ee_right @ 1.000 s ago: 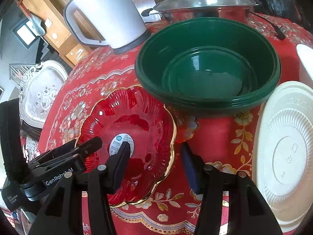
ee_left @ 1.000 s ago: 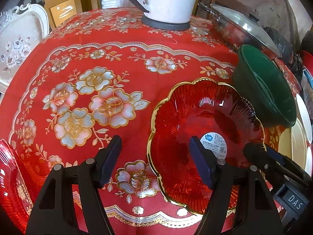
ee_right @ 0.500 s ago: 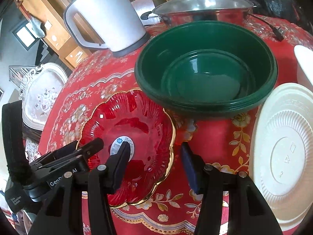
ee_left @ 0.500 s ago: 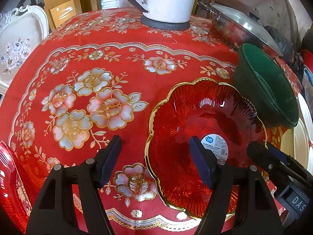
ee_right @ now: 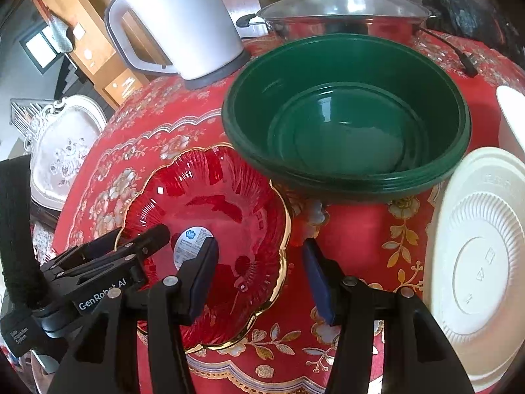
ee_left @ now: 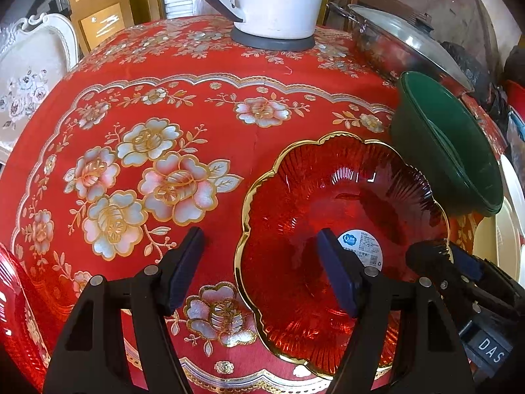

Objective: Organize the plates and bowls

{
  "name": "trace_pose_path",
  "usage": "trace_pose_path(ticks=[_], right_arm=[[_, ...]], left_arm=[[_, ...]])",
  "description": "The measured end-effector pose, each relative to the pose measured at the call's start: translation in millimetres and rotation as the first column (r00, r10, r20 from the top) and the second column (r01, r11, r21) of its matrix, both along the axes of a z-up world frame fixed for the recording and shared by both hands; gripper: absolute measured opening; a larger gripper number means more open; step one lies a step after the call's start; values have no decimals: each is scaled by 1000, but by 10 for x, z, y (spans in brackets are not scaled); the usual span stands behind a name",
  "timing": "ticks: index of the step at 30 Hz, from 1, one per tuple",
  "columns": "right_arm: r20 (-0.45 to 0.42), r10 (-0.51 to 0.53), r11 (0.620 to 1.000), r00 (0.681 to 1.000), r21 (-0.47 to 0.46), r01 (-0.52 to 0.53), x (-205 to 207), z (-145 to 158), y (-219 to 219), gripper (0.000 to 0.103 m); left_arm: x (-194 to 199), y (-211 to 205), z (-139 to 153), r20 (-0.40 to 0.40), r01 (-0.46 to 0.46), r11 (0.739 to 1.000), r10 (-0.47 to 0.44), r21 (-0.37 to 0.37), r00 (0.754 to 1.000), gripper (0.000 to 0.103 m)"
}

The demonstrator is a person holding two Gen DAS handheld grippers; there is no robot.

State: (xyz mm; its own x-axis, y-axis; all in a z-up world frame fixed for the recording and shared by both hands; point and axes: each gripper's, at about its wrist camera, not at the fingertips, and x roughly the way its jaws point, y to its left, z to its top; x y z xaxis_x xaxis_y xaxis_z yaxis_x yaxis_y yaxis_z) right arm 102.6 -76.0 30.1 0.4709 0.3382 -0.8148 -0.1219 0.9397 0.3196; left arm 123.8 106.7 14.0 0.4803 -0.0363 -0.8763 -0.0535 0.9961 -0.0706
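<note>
A red glass flower-shaped plate with a gold rim [ee_left: 341, 203] [ee_right: 210, 203] lies on the red floral tablecloth. My left gripper [ee_left: 259, 266] is open, its jaws straddling the plate's left rim. My right gripper [ee_right: 259, 275] is open, its jaws straddling the plate's right rim. Each gripper shows in the other's view, the right one in the left wrist view [ee_left: 459, 269] and the left one in the right wrist view [ee_right: 108, 259]. Stacked green bowls [ee_right: 347, 118] [ee_left: 443, 151] sit just beyond the plate. A white disposable plate [ee_right: 482, 246] lies right of the bowls.
A white kettle [ee_left: 275, 3] [ee_right: 177, 23] and a lidded steel pot [ee_right: 341, 10] [ee_left: 400, 42] stand at the table's far side. Another red plate [ee_left: 13, 298] sits at the left edge. A white chair [ee_left: 26, 69] stands beyond the table.
Both grippers have shifted slightly nearer over the red plate. The jaws stay open and the plate has not moved.
</note>
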Motion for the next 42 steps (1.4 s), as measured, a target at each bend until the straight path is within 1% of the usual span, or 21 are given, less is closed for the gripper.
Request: trace_pose_path(ticks=[5,8,9,17,18,19,20,21,23,25,27,29,33,37,42], right_arm=[[11,20,999,1000,-25,-20,1,4,53,52],[21,26,999,999,-35,-26,-3,0,71,39],[24,30,999,999,-39,-29,-3,-5,75,37],[36,35,998,999,-52,-33,-8,-9,59,32],[35,35,998,999,-52,-33,-7,-11,55,31],[35,36,998,999,-52,-34,-8,-11,54,30],[34,37,998,999,-50,-35,-5,-10,57,29],[34,41,998,999,-49,-39,-7,-12,59,27],[36,46,997,998,-56,-44,-14,-8,72,25],[39,47,997,998,-56,-44,-20,-6,69,25],[39,42,998,998,-43,-41,-23,-11,52,25],[40,41,998,998,-40,-39,-35,-9,45,25],[46,51,998,998,-46,-49,-70,13,79,25],[57,50,998,997,-42,-48,-109,51,85,25],[73,60,996,996,-65,-56,-168,88,129,25]], left_arm=[[-2,-8,-6,10,4,1000,-4,5,1000,72],[-5,-17,-8,15,7,1000,-7,8,1000,72],[-6,-19,-9,15,9,1000,-9,9,1000,72],[-16,-58,-7,19,25,1000,-25,13,999,71],[-18,-67,-4,20,27,1000,-27,13,999,67],[-21,-77,1,22,28,999,-29,18,999,60],[-26,-86,7,25,30,999,-30,23,999,56],[-31,-89,14,27,30,999,-31,21,999,52],[-32,-69,16,26,24,1000,-24,14,999,49],[-43,-34,21,30,14,1000,-15,13,999,39],[-54,14,30,29,3,1000,-3,4,1000,32],[-69,50,34,25,0,1000,0,-11,1000,31],[-131,62,56,34,-5,1000,5,6,999,30],[-185,97,77,40,-10,1000,10,-9,999,27],[-233,117,87,41,-14,1000,15,-7,999,26]])
